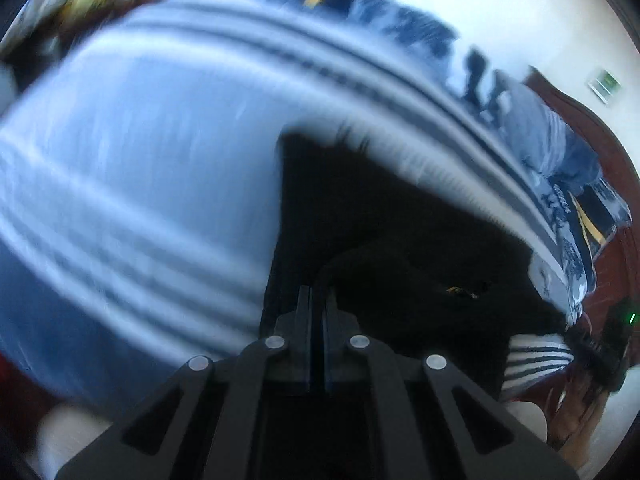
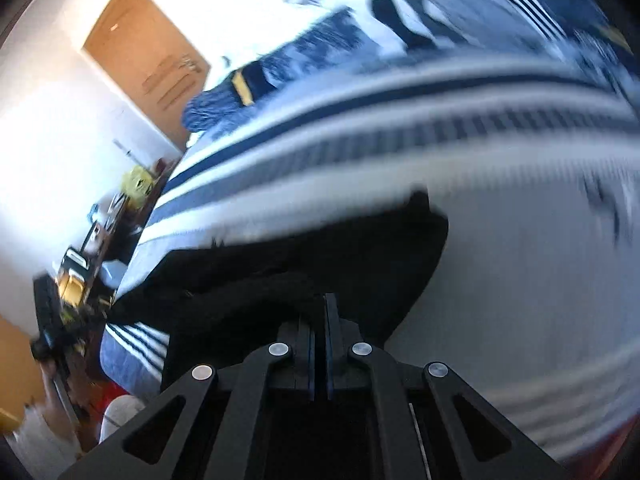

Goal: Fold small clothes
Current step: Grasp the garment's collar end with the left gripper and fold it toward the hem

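A black garment [image 1: 380, 208] lies spread on a bed with a blue-and-white striped cover [image 1: 140, 140]. My left gripper [image 1: 318, 290] is shut, and a fold of the black cloth runs up into its fingertips. In the right wrist view the same black garment [image 2: 320, 240] stretches across the striped cover [image 2: 400, 120]. There my right gripper [image 2: 325, 298] is shut too, with its tips pinching the garment's near edge. Both views are smeared by motion blur.
A dark blue patterned blanket [image 1: 560, 152] is bunched at the head of the bed against a reddish wooden headboard [image 1: 580, 120]. A wooden door [image 2: 144, 52] and a cluttered shelf [image 2: 100, 220] stand beside the bed. A white wall lies behind.
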